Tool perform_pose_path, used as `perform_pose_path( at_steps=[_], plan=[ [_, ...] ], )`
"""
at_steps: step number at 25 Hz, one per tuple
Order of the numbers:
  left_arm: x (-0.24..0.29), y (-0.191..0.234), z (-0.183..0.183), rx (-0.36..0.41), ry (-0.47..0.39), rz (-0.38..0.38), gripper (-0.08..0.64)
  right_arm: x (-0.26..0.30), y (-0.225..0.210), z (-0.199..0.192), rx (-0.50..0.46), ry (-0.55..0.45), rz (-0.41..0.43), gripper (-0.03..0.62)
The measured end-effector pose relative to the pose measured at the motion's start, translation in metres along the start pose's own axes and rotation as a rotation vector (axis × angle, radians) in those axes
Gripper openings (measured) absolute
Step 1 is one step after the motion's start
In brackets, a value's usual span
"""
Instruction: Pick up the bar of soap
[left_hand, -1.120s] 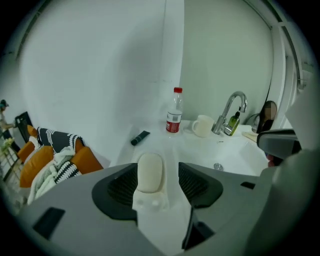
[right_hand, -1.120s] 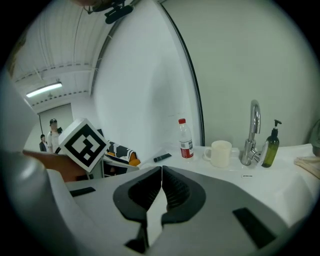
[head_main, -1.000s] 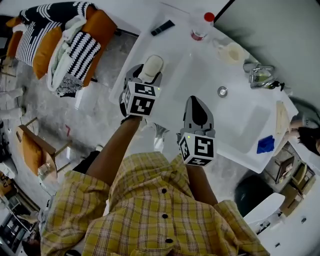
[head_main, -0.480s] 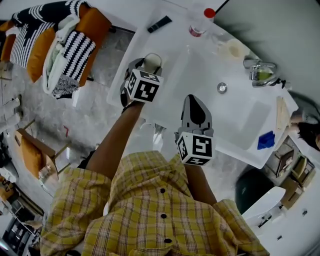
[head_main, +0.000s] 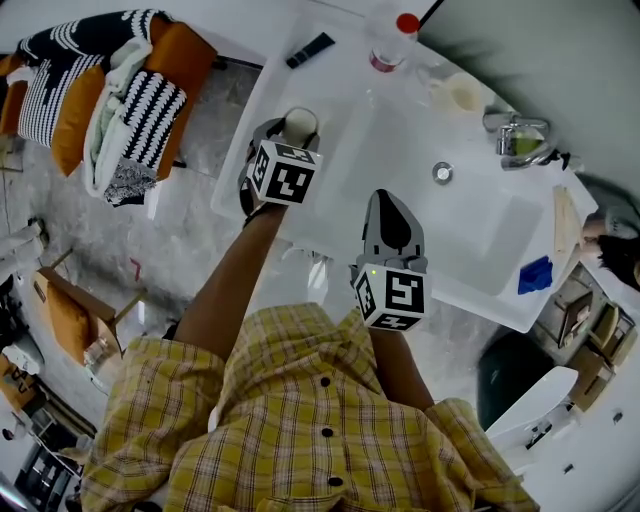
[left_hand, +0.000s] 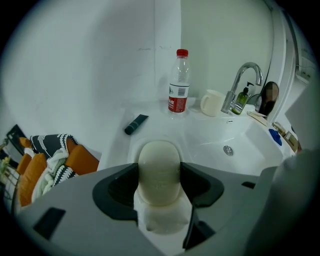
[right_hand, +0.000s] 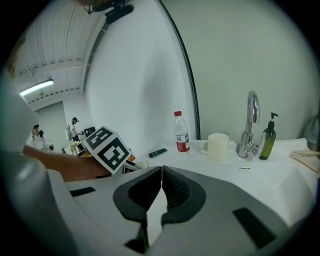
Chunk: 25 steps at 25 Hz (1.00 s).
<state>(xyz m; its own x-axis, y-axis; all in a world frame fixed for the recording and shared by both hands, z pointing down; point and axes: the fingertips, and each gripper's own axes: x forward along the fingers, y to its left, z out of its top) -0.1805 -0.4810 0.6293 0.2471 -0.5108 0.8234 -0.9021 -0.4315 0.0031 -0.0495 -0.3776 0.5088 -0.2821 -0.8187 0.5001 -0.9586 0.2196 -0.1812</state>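
A cream oval bar of soap (left_hand: 159, 170) sits clamped between the two dark jaws of my left gripper (left_hand: 159, 186), which is shut on it. From the head view the soap (head_main: 299, 124) pokes out ahead of the left gripper (head_main: 293, 138) over the left rim of the white washbasin (head_main: 470, 290). My right gripper (head_main: 391, 226) hangs over the basin's front edge; its jaws (right_hand: 161, 187) meet with nothing between them. The soap tip (right_hand: 141, 163) also shows past the left gripper's marker cube in the right gripper view.
On the basin's back ledge stand a red-capped bottle (left_hand: 179, 82), a white mug (left_hand: 212, 102), a chrome tap (left_hand: 241, 85) and a green dispenser (right_hand: 267, 136). A dark tube (left_hand: 135, 124) lies left of the bottle. A blue cloth (head_main: 534, 274) sits at the right end.
My left gripper has carried the soap a little farther up and away along the basin's left rim. The right gripper has stayed in place.
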Motion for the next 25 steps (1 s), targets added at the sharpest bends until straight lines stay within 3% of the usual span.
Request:
perform_pose_path(
  at_steps=[16, 25],
  plan=[
    [-0.032, 0.0, 0.017, -0.064, -0.084, 0.024, 0.259, -0.012, -0.009, 0.015, -0.014, -0.039, 0.001, 0.02],
    [-0.122, -0.017, 0.06, -0.101, -0.329, 0.09, 0.259, -0.037, 0.001, 0.046, -0.055, -0.122, 0.043, 0.021]
  ],
)
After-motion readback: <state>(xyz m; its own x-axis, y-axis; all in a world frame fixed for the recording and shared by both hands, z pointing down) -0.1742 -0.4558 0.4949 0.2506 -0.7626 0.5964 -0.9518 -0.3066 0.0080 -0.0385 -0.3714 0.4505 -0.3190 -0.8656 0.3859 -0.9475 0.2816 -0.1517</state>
